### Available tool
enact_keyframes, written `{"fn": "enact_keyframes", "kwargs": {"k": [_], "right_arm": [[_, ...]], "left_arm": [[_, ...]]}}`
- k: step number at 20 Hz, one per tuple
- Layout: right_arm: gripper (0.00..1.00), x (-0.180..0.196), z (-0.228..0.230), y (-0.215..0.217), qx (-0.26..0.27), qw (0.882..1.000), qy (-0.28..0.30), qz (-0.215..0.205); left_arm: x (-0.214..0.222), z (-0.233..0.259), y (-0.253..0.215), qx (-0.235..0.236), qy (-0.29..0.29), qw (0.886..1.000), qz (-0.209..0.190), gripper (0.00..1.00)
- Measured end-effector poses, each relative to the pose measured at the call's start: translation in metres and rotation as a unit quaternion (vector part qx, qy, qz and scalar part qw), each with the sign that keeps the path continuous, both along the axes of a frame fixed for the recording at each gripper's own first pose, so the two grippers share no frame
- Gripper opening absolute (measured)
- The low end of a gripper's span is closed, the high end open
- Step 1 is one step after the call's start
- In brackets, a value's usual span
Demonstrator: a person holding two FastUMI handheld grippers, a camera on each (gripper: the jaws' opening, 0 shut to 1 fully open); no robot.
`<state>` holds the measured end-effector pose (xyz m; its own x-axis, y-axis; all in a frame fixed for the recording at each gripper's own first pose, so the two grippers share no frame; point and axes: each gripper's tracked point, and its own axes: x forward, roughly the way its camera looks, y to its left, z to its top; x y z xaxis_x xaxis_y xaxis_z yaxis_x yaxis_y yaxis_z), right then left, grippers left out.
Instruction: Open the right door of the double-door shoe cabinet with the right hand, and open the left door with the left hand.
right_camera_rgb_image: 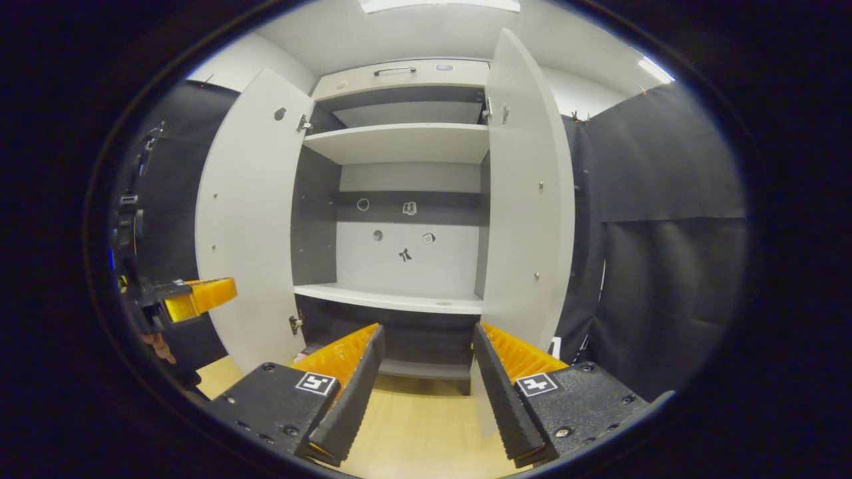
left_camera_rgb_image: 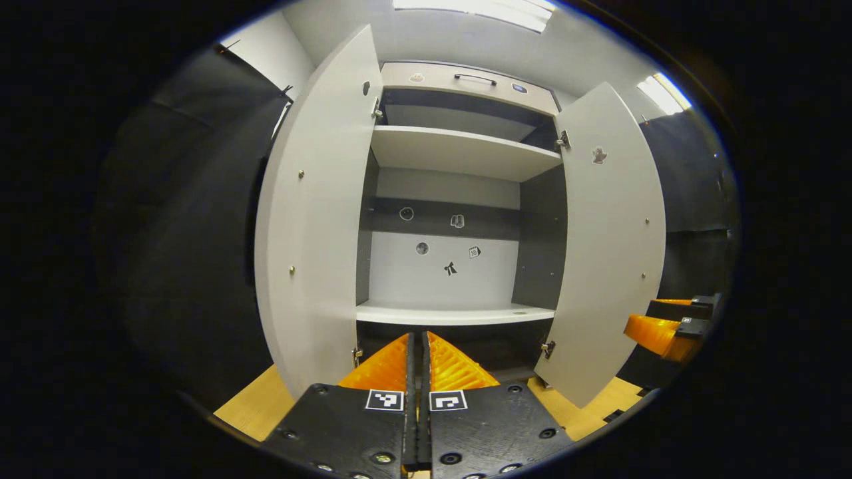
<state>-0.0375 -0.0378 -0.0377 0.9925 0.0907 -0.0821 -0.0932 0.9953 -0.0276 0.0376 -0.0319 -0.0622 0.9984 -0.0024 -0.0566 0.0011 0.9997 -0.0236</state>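
Shoe cabinet (left_camera_rgb_image: 459, 153) stands wide open ahead; left tongs (left_camera_rgb_image: 418, 346) clenched empty, right tongs (right_camera_rgb_image: 426, 346) released.

Shoe cabinet (left_camera_rgb_image: 459, 150): smooth matt laminate, grey-white; small metal hinges (left_camera_rgb_image: 563, 140). Floor (right_camera_rgb_image: 426, 432): pale wood-look, slight sheen. Booth wall (right_camera_rgb_image: 665, 266): matt black cloth, creased.

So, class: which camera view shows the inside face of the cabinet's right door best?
The left gripper view: the right door there turns its broad inside face to the camera. In the right gripper view it stands more edge-on, so it looks narrower.
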Motion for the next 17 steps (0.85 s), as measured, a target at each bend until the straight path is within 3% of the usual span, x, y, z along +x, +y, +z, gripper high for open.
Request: {"fn": "enact_keyframes", "kwargs": {"k": [3, 5, 6, 9, 11, 17], "right_arm": [[0.84, -0.007, 0.001, -0.005, 0.003, 1.000, -0.005, -0.002], [0.84, -0.007, 0.001, -0.010, 0.009, 1.000, -0.006, -0.004], [0.84, -0.007, 0.002, -0.012, 0.011, 1.000, -0.007, -0.006], [0.84, -0.006, 0.001, -0.015, 0.019, 1.000, -0.009, -0.007], [0.84, -0.006, 0.000, -0.016, 0.022, 1.000, -0.010, -0.005], [0.85, -0.006, 0.005, -0.016, 0.028, 0.999, -0.017, 0.005]], "left_arm": [[0.000, 0.003, -0.017, -0.022, -0.010, 1.000, -0.015, 0.03], [-0.001, 0.008, -0.022, -0.017, -0.014, 1.000, -0.020, 0.16], [0.000, 0.011, -0.026, -0.013, -0.016, 0.999, -0.026, 0.38], [-0.003, 0.014, -0.029, -0.009, -0.022, 0.999, -0.021, 0.78], [-0.003, 0.015, -0.028, -0.003, -0.021, 1.000, -0.013, 0.85], [-0.006, 0.020, -0.031, -0.004, -0.020, 1.000, -0.010, 0.86]]}}
